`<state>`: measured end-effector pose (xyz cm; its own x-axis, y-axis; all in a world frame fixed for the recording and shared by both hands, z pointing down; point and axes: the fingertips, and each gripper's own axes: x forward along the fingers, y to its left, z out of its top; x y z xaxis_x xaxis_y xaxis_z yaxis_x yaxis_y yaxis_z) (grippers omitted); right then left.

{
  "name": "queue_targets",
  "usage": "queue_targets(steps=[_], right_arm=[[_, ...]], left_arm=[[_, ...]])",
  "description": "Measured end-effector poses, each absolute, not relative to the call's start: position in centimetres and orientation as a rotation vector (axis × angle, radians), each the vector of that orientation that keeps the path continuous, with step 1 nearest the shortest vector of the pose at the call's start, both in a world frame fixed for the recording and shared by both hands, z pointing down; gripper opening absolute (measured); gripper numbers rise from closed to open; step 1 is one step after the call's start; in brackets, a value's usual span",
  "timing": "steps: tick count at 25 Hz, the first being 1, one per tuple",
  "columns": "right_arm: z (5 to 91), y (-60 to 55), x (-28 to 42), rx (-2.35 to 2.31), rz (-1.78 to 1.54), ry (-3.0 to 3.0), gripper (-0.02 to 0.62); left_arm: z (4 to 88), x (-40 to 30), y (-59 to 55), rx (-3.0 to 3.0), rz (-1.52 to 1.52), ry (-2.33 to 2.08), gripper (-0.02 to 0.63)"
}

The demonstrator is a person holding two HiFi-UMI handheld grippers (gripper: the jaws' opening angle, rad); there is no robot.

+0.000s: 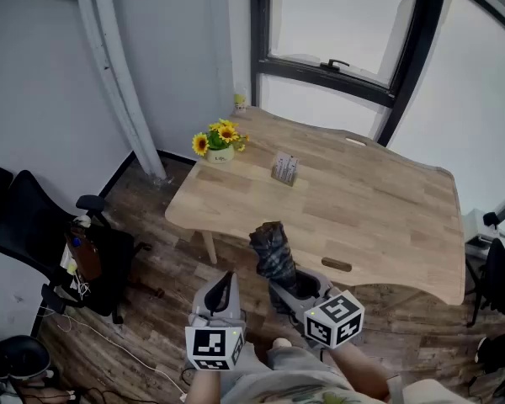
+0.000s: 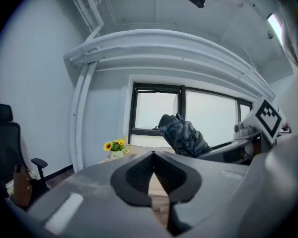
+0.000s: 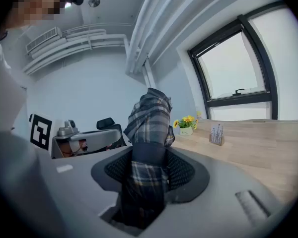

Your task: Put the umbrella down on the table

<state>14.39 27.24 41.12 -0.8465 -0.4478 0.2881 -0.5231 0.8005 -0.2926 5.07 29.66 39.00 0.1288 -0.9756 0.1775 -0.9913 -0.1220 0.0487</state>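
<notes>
Umbrella [image 1: 276, 255] tight between fingers of right gripper [image 3: 149, 170], at near table [image 1: 362, 209] edge; left gripper [image 2: 153, 155] fingers together.

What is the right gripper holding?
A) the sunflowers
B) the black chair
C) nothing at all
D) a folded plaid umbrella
D: in the right gripper view, the right gripper is closed on the plaid umbrella, which sticks up from between its jaws.

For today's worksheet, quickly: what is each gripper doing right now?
Left gripper: closed, empty.
Right gripper: closed on the folded plaid umbrella.
</notes>
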Motion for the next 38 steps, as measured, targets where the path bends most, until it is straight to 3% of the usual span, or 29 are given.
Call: queue_targets(steps=[8, 18, 38], right_arm=[[41.1, 29.0, 19.2, 0.726, 0.55, -2.794, 0.188], [40.6, 29.1, 20.0, 0.688, 0.624, -2.835, 0.19], [41.6, 19.6, 14.1, 0.761, 0.689, -2.796, 0.192]], left_arm=[[39.0, 10.5, 31.5, 2.22, 0.144, -1.986, 0.005], [39.7, 12.1, 32.4, 2.194, 0.179, -1.99, 0.005], [41.9, 5.7, 22.9, 2.212, 0.21, -1.911, 0.005]])
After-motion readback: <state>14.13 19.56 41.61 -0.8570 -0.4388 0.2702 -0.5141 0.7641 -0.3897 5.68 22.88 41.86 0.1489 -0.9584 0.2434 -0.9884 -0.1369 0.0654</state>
